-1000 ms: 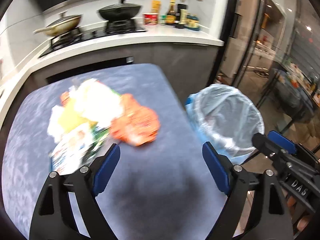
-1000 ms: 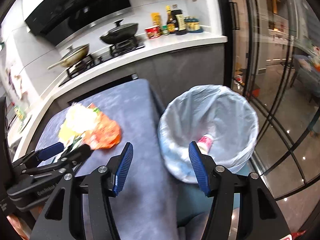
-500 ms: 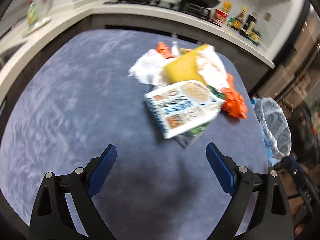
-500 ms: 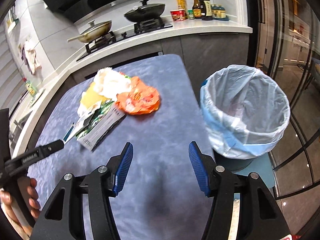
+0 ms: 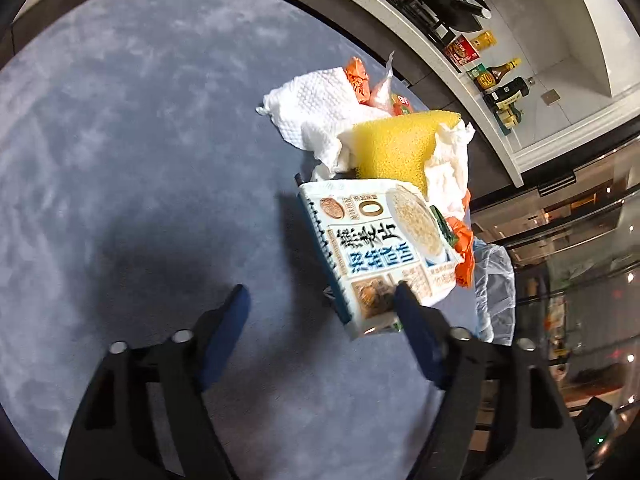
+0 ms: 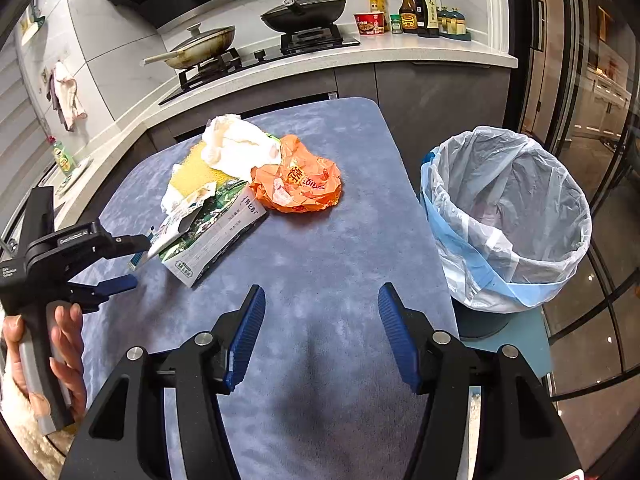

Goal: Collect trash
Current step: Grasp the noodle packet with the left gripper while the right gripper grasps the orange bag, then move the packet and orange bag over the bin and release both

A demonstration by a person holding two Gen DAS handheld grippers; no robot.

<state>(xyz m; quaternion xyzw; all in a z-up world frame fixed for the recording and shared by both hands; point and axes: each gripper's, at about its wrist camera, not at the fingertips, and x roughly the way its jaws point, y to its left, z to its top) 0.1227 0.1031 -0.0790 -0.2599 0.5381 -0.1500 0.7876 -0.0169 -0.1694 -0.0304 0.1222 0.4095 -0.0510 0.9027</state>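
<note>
A heap of trash lies on the blue table (image 6: 320, 248): a white and blue oat packet (image 5: 380, 248), a yellow sponge (image 5: 396, 148), white paper towels (image 5: 316, 108), an orange bag (image 6: 298, 182) and a green and white carton (image 6: 216, 236). My left gripper (image 5: 320, 304) is at the near corner of the oat packet. Its jaws are closing, with the packet's edge between them and the right fingertip (image 5: 404, 300) over it. In the right wrist view the left gripper (image 6: 134, 262) meets the packet from the left. My right gripper (image 6: 320, 320) stands open over bare table.
A bin with a clear liner (image 6: 508, 216) stands off the table's right edge. Behind the table runs a counter with a hob, two pans (image 6: 304, 10) and bottles (image 6: 420, 8). Glass doors are on the right. A hand (image 6: 60, 344) holds the left gripper's handle.
The left gripper swung from the bin side to the trash heap, rolled and came down at the oat packet, its jaws narrowing. The right gripper turned from the bin to the table, then held.
</note>
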